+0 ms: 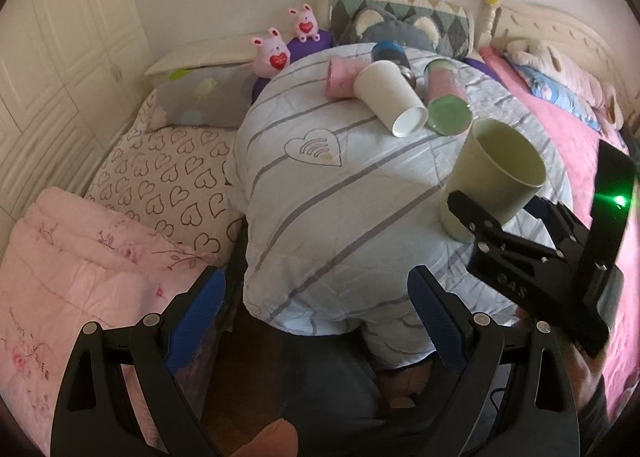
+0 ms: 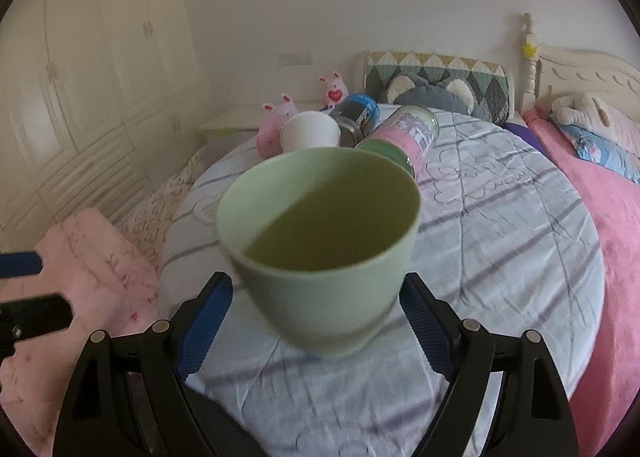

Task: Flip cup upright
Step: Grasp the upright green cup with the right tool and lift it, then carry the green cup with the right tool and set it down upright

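Observation:
A pale green cup (image 2: 320, 257) stands mouth up, tilted a little, on the round table covered with a striped white cloth (image 2: 500, 257). My right gripper (image 2: 316, 317) has its blue pads on either side of the cup's lower body; whether they press it I cannot tell. In the left wrist view the same cup (image 1: 496, 177) is at the right with the right gripper's black fingers (image 1: 480, 221) around it. My left gripper (image 1: 316, 317) is open and empty, over the table's near edge.
At the table's far side lie a white paper cup (image 1: 390, 97), a pink cup (image 1: 340, 77), a green-lidded pink jar (image 1: 446, 101) and a blue-capped can (image 1: 390, 53). Bedding, pillows and plush toys (image 1: 270, 53) surround the table. A wardrobe is on the left.

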Demonstrator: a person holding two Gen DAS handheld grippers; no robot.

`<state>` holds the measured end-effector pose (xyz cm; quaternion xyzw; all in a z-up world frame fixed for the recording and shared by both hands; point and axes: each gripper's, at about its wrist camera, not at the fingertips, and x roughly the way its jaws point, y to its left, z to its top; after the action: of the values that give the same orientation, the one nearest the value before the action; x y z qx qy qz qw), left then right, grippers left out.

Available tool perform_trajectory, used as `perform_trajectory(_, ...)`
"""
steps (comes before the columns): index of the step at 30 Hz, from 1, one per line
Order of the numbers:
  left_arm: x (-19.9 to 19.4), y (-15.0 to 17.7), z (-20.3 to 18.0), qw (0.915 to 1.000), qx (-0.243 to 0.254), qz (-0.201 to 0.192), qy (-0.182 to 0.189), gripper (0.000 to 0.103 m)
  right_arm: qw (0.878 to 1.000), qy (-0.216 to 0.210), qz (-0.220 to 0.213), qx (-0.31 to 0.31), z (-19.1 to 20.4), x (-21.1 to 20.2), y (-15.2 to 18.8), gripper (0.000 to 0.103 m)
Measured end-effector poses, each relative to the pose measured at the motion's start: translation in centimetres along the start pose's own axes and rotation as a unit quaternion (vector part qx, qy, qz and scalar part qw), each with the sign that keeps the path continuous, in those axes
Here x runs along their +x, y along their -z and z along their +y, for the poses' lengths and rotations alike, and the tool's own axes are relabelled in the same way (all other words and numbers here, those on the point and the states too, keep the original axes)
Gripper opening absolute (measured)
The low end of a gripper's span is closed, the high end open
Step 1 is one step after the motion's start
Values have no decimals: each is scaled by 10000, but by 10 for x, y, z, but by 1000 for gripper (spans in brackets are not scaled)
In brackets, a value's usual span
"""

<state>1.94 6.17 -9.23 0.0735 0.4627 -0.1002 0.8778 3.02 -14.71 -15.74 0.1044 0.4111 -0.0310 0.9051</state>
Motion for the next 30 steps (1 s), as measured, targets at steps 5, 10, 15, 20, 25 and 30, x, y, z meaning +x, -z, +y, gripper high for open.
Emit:
perform_trajectory(5, 7, -5, 2, 10000, 0, 47, -36, 94, 9991, -290, 51, 309, -10, 16, -3, 82)
perform_trajectory(10, 11, -7, -1, 10000, 17, 85, 1, 94, 9991, -355, -44, 209, -16, 7, -6, 80)
perform_trajectory(15, 13, -12, -18, 9998, 177, 75, 109, 94, 9996, -162, -164, 170, -31, -9, -14, 80)
perform_trajectory(20, 13, -25, -44, 9990, 379, -45, 250, 94, 9987, 205, -420, 214, -60, -27, -32, 80)
perform_trajectory(25, 15, -42, -69, 9982, 465, -153, 332, 94, 9968, 478, -493, 414, -93, -29, -43, 80)
perform_trajectory(30, 24, -55, -89, 9979, 512, -128, 388, 94, 9967, 566, -291, 504, -114, -17, -41, 80)
